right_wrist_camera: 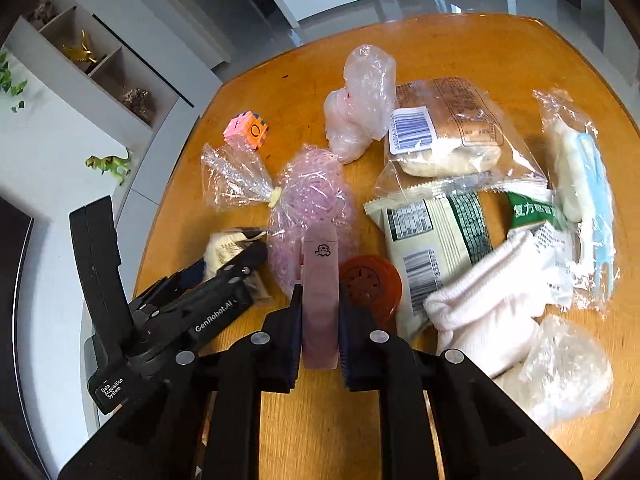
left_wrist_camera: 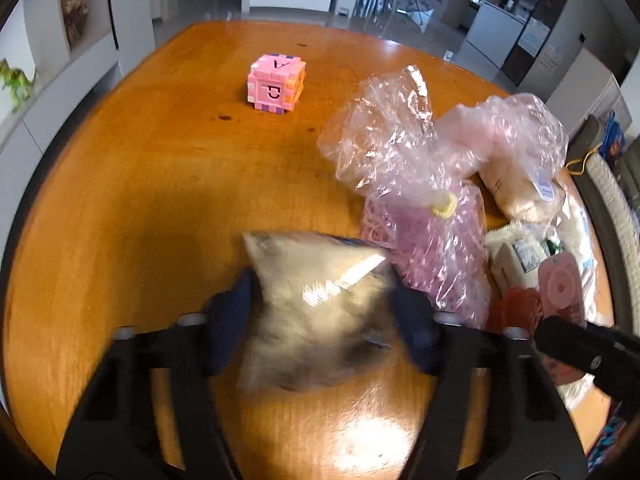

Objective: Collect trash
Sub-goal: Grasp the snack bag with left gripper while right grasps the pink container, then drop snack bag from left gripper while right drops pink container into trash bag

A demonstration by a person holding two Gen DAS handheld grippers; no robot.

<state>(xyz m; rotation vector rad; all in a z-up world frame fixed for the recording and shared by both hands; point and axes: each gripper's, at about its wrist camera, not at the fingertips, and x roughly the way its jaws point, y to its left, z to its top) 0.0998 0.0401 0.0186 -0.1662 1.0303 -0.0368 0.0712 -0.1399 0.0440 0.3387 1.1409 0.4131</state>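
My left gripper [left_wrist_camera: 320, 308] is shut on a pale plastic packet [left_wrist_camera: 316, 292] and holds it over the wooden table [left_wrist_camera: 140, 200]; it shows blurred. In the right wrist view the left gripper [right_wrist_camera: 236, 256] sits at the left with the packet [right_wrist_camera: 224, 250]. My right gripper [right_wrist_camera: 320, 320] is shut on a flat pink case with a small monkey mark [right_wrist_camera: 320, 292], held upright. A tied clear bag of pink shreds [right_wrist_camera: 312, 204] lies just beyond it, also in the left wrist view [left_wrist_camera: 420, 236]. The pink case shows at the right there [left_wrist_camera: 558, 284].
A pink letter cube [left_wrist_camera: 276, 84] stands at the far middle. Crumpled clear bags [left_wrist_camera: 516, 136], a wrapped bun [right_wrist_camera: 444, 136], a green-white sachet [right_wrist_camera: 436, 240], an orange lid [right_wrist_camera: 372, 280], white socks [right_wrist_camera: 488, 304] and a bagged blue mask [right_wrist_camera: 588, 184] crowd the table's right half.
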